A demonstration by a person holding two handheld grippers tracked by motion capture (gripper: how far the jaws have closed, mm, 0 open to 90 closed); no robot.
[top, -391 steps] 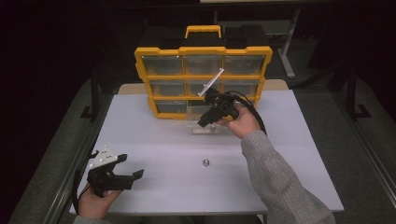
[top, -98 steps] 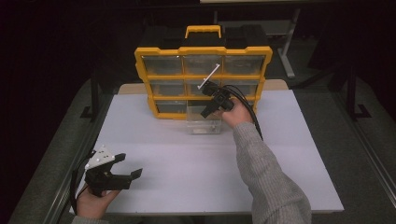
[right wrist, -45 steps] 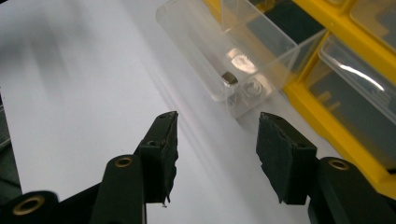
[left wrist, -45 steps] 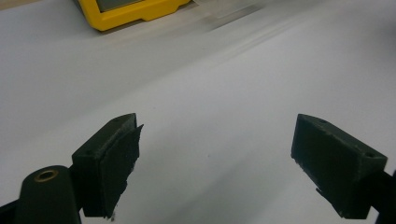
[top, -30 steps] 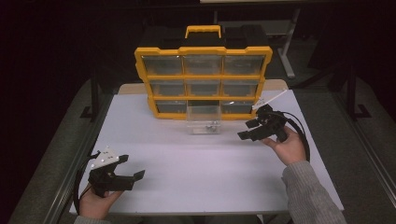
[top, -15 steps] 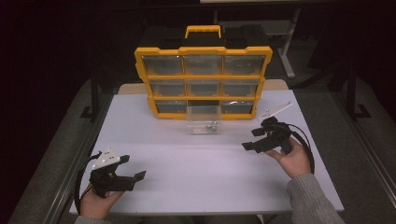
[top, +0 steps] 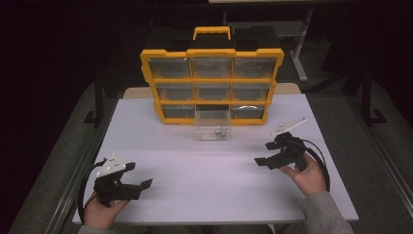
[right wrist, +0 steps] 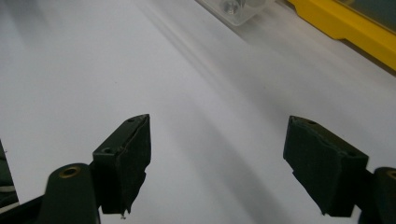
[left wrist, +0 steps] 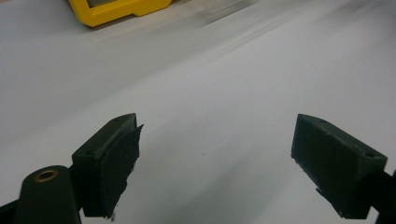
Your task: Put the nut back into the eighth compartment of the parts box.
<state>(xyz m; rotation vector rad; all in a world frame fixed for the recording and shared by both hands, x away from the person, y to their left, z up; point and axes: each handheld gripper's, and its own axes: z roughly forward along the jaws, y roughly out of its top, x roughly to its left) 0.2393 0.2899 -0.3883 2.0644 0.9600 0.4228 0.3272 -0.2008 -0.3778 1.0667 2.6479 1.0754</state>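
So compared to a second ago, the right gripper [top: 269, 153] has dropped away from the yellow organizer [top: 212, 85] and come down toward the near right part of the bench [top: 204, 170]. Going further back, it was up against the front of the organizer, and in the oldest shot there was a small round thing lying mid-bench that isn't there now. The clear drawer [top: 212, 124] sits pulled out on the bench, touching the bottom middle of the organizer, with a few small metal bits inside; it hasn't shifted. You can catch a corner of it at the top of the right gripper view [right wrist: 233, 10].

The right gripper's fingers [right wrist: 126, 161] have just been opening and are now spread wide with nothing between them, just bare bench underneath. The left gripper [top: 139, 187] hasn't budged at all, parked at the near left corner with its fingers [left wrist: 109, 163] spread wide too, nothing in them. Both are well apart from the drawer.

The bench is a plain white top, pretty much bare apart from the organizer at the back. The organizer stands upright, three rows of three clear drawers, handle on top. The room around is dark, with a grey floor on both sides and some metal frame legs behind.
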